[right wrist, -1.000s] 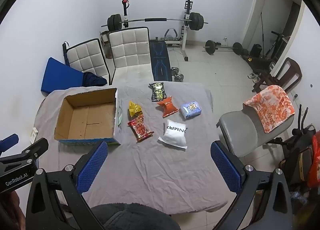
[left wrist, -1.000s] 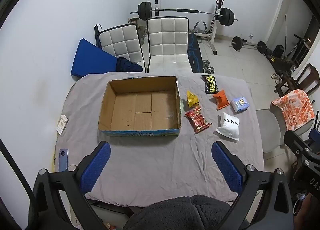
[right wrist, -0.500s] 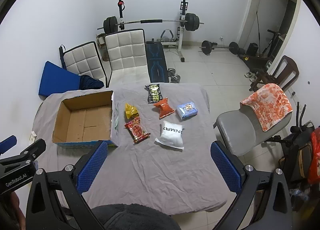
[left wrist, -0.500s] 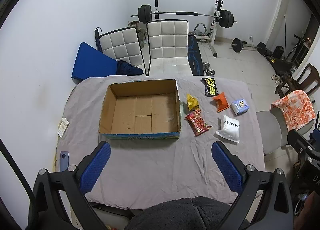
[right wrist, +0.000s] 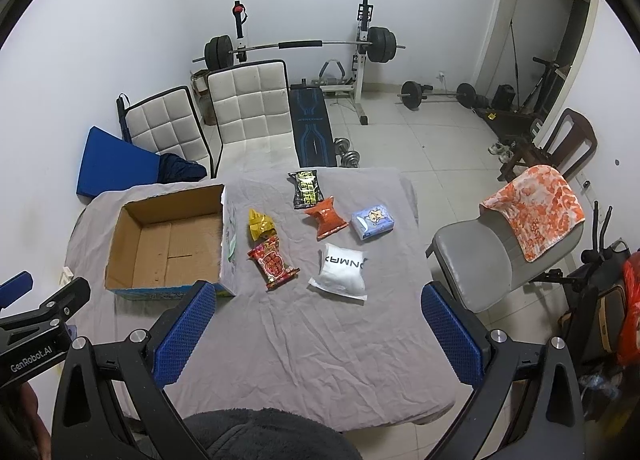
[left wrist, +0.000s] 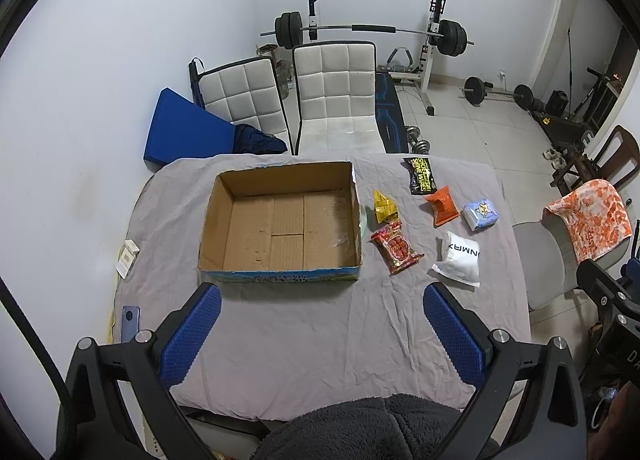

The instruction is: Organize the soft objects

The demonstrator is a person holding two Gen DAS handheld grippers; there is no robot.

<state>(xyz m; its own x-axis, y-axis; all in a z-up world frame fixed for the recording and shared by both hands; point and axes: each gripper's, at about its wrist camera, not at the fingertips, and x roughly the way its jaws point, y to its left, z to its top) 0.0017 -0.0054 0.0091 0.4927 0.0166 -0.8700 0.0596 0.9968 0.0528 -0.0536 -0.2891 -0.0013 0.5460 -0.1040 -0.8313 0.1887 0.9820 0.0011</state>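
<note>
An empty cardboard box sits on the grey-clothed table. To its right lie several soft packs: a red pack, a yellow pack, an orange pack, a black pack, a blue tissue pack and a white pouch. My left gripper and right gripper are both open and empty, high above the table's near side.
A phone and a small white box lie at the table's left edge. Two white chairs stand behind the table, and a grey chair with an orange towel stands to the right. Gym weights fill the back.
Both grippers have risen and drawn back a little, so the table looks slightly farther away. Nothing on the table has moved.
</note>
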